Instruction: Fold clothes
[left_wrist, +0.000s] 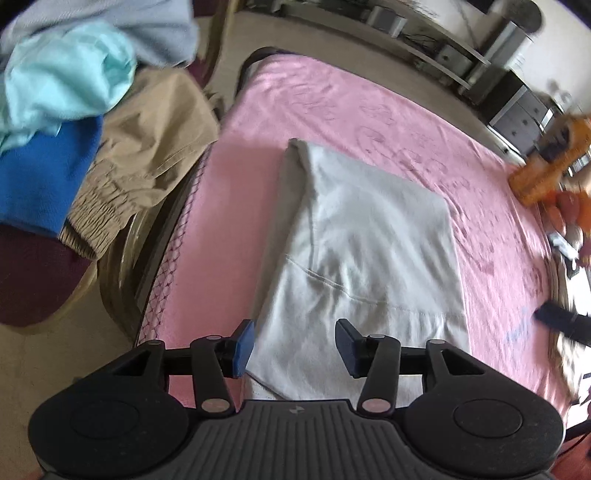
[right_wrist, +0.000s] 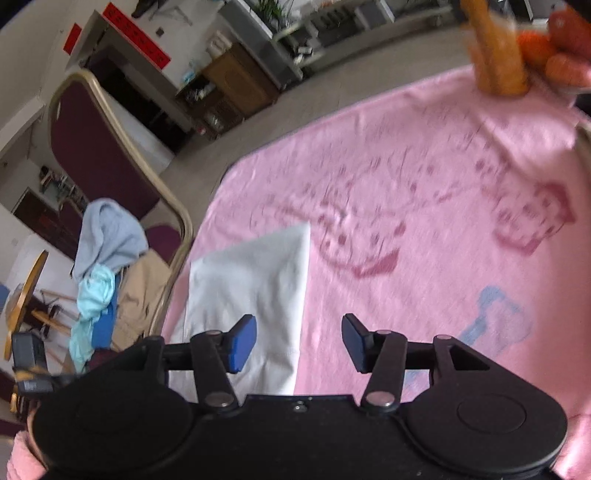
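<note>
Your white garment (left_wrist: 354, 251) lay flat on the pink cloth (left_wrist: 461, 155), already doubled into a long panel with straight side edges and a hem seam running across it. Your left gripper (left_wrist: 293, 347) hung over its near end, fingers spread wide and empty. Your right gripper (right_wrist: 299, 341) hung over the garment's right edge, its fingers equally wide apart with nothing between them.

As I judge it, you stood between folds, or just after the last one. A narrow panel like that fits either a piece awaiting one more crosswise fold or a piece finished and ready to set aside; these views don't settle which.

The pile (left_wrist: 74, 122) of teal, blue, tan and grey clothes sat on the chair (right_wrist: 99, 147) to your left, unfolded. Both views were motion-blurred, so fine creases could not be read.
</note>
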